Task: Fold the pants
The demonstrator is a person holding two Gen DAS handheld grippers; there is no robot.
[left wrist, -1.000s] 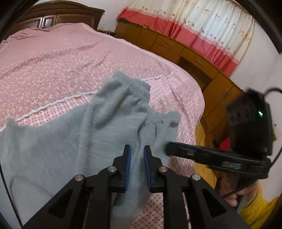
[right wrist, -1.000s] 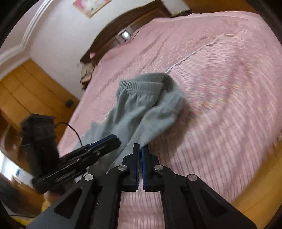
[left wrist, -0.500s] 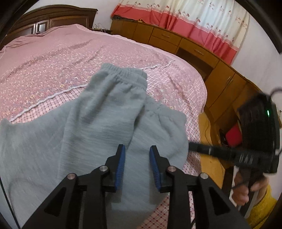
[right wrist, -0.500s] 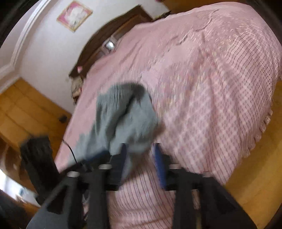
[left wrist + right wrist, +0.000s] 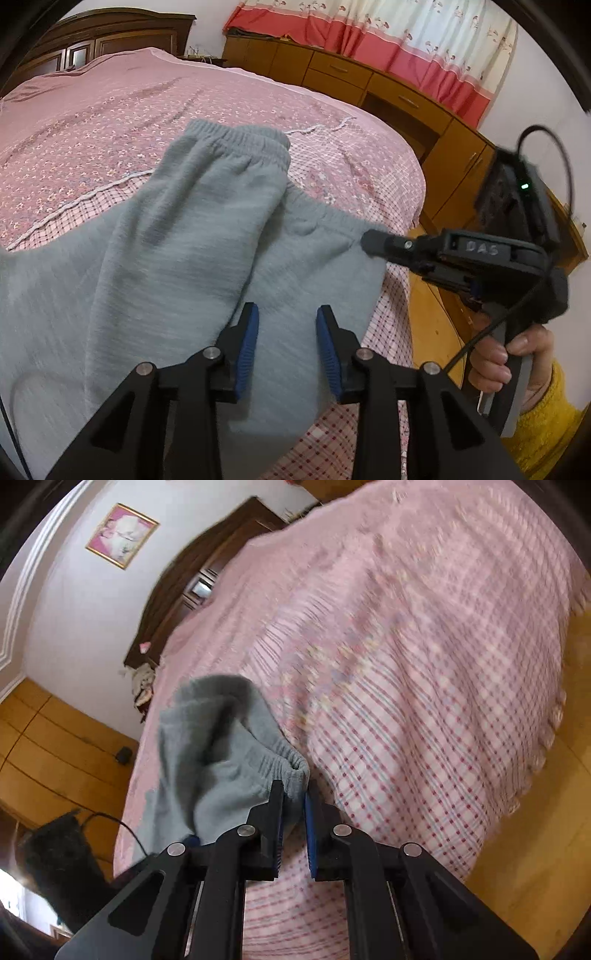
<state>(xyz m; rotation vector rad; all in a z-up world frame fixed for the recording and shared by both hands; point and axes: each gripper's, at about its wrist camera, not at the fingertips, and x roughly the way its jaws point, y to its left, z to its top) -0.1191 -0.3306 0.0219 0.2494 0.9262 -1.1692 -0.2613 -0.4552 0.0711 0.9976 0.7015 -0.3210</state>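
The grey pants [image 5: 177, 236] lie on the pink bed [image 5: 92, 110], near its corner. Left wrist view: the left gripper [image 5: 287, 328] hangs above the cloth, jaws spread and opening, nothing pinched; a hand [image 5: 517, 354] holds the right gripper [image 5: 373, 242] at the waistband. Only the right wrist view shows the right gripper's jaws closing on the waistband hem [image 5: 295, 771]
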